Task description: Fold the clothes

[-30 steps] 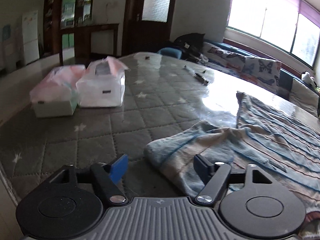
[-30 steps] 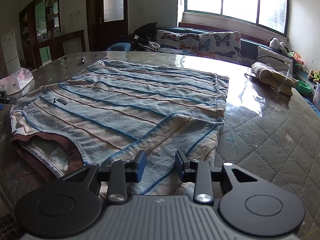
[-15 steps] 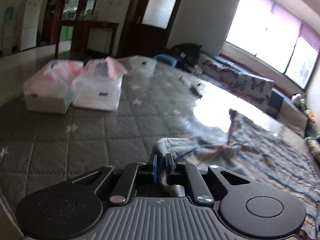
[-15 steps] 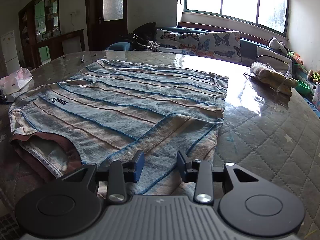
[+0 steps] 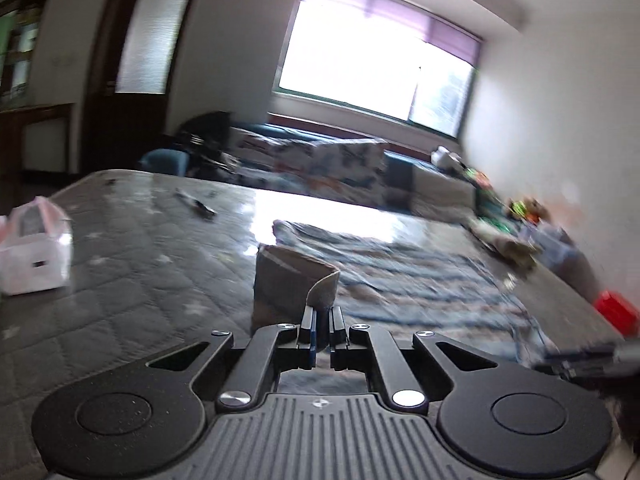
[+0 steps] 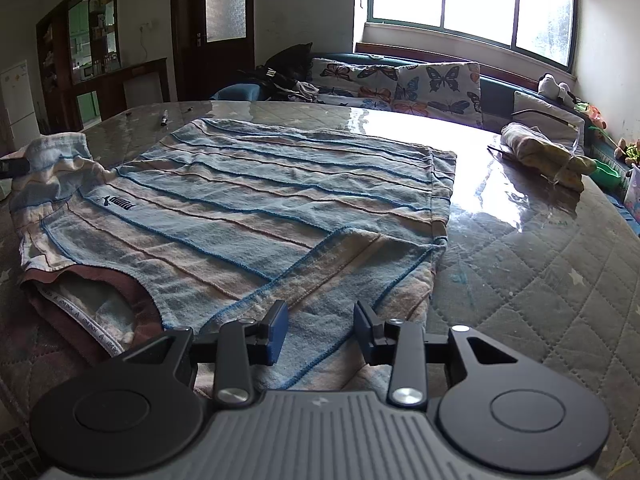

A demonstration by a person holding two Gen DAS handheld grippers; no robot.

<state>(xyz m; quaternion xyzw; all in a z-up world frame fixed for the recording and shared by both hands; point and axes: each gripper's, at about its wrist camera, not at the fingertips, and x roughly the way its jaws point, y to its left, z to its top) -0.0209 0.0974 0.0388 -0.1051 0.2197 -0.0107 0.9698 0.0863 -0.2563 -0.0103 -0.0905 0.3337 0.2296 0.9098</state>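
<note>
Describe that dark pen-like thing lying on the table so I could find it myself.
Start at the big quilted table and the striped shirt spread on it. Look past the shirt's far corner, toward the dark wooden door: the marker lies there alone, a slim dark stick, the only small hard thing near the soft cloth.

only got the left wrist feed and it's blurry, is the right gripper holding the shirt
Observer: No. The right gripper is open, hovering over the folded-in sleeve, pads not pressing it.
Operator: which way up is the shirt
Observer: The striped shirt lies chest side up; a small dark logo shows.
Operator: my left gripper has cloth, which part
Observer: The left gripper is shut on the other sleeve, lifted at the shirt's far left edge in the right wrist view.
</note>
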